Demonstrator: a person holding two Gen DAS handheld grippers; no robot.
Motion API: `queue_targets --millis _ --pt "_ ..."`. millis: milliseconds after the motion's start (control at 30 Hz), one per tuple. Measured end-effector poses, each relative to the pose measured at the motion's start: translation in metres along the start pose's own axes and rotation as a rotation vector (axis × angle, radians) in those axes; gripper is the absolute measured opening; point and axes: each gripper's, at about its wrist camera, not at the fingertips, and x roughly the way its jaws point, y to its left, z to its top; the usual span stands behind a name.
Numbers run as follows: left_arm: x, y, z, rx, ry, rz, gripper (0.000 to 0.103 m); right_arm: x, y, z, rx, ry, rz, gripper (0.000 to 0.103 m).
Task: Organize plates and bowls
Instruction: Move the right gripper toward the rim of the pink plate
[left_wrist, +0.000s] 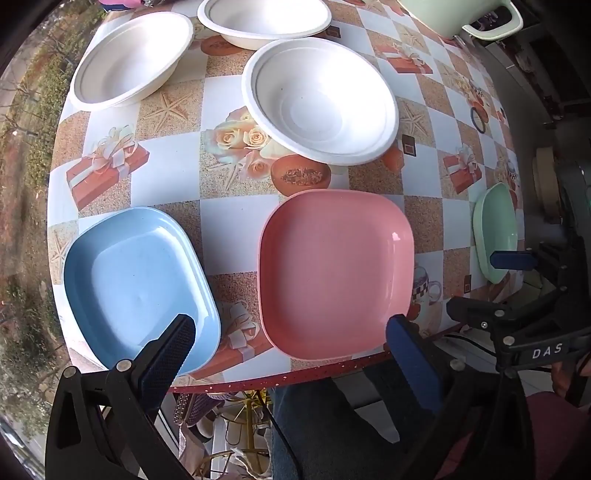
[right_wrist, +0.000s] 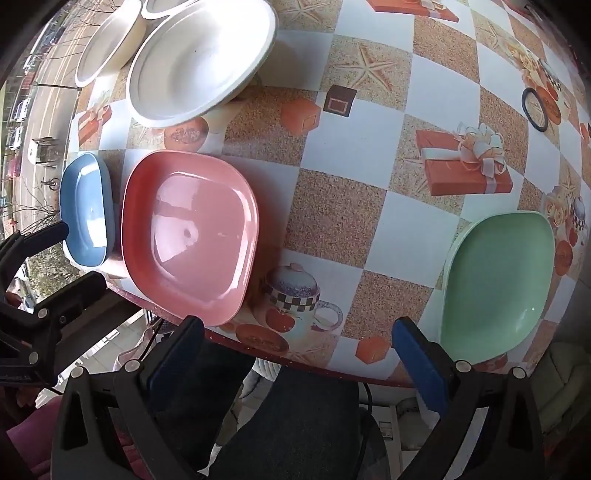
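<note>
Risk mostly at the table (left_wrist: 236, 236) edge: pink plate (left_wrist: 334, 273), blue plate (left_wrist: 138, 288) and green plate (right_wrist: 498, 284) all sit close to the near rim, pink one's front edge right at it, so a clumsy approach could nudge one off. Left tool (left_wrist: 291, 347) wide open, empty, hovering off the table edge with blue plate by one finger and pink plate by the other; not touching either as far as I can tell. Right tool (right_wrist: 295, 354) also wide open, empty, between pink plate and green plate, off the edge too. Three white bowls (left_wrist: 319, 99) farther back, two in the rear nearly touching; they look light and thin, so a pinch on the rim could flex or tip them, my guess. Plates look glossy, rim grasp may slip. Tools are near each other around the pink plate, so collision is possible if both go for it. Black ring (right_wrist: 535, 110) far right, out of the way.
</note>
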Motion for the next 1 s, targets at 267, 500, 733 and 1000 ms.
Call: queue_targets --millis 267,500,733,1000 --pt "-0.002 0.004 -0.008 -0.019 -0.020 0.022 0.103 0.009 0.006 0.006 -0.006 0.024 0.001 0.102" --pt "0.004 0.001 -0.003 -0.014 -0.011 0.041 0.103 0.028 0.000 0.000 0.022 0.048 0.012 0.102" --pt "0.004 0.000 0.005 -0.023 -0.033 0.023 0.103 0.036 0.001 -0.006 0.034 0.047 0.003 0.102" --pt "-0.001 0.012 0.017 -0.108 -0.056 -0.083 0.103 0.037 -0.006 -0.010 0.052 0.062 0.014 0.102"
